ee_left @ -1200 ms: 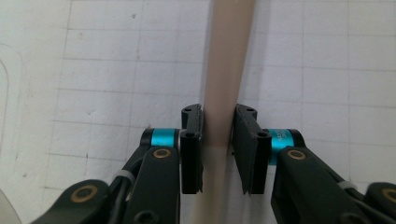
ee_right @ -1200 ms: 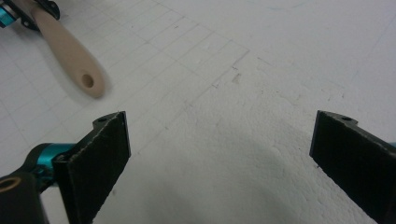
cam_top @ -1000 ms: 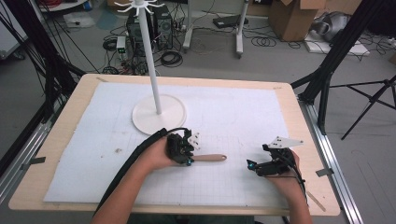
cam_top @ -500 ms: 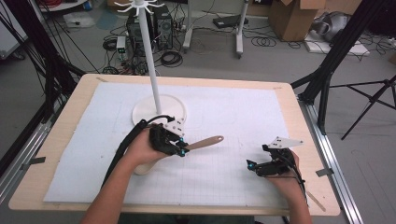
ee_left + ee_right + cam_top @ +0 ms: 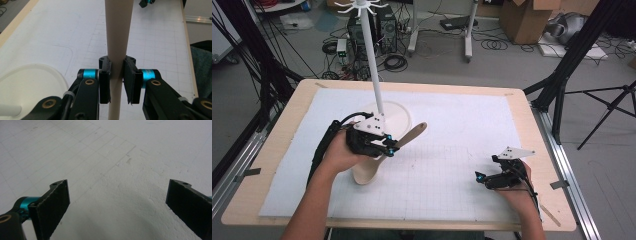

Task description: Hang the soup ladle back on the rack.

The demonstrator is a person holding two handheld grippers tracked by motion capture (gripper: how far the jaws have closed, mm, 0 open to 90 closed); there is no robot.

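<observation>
A pale wooden utensil (image 5: pixel 384 155) is clamped between the fingers of the left gripper (image 5: pixel 388 148), its handle (image 5: pixel 117 45) passing straight up between the two black pads (image 5: pixel 104 82) in the left gripper view; in the high view its rounded handle end (image 5: pixel 418 130) is seen beyond the fingertips, while a broad pale end (image 5: pixel 364 172) lies behind them, under the hand, touching the white gridded mat (image 5: pixel 452 125). What kind of utensil it is cannot be told. Just beside the left fingers stands the round white base (image 5: pixel 399 117) of a white stand (image 5: pixel 371 50), whose rim (image 5: pixel 30 82) is seen at one side in the left gripper view. The right gripper (image 5: pixel 480 176) rests low over the mat, well apart from the utensil, and its pads (image 5: pixel 53 202) are spread wide with nothing between them; bare mat (image 5: pixel 120 195) is seen ahead of them. The hooked top (image 5: pixel 361 6) of the stand is seen in the high view. No containers are seen, and no writing can be read.
</observation>
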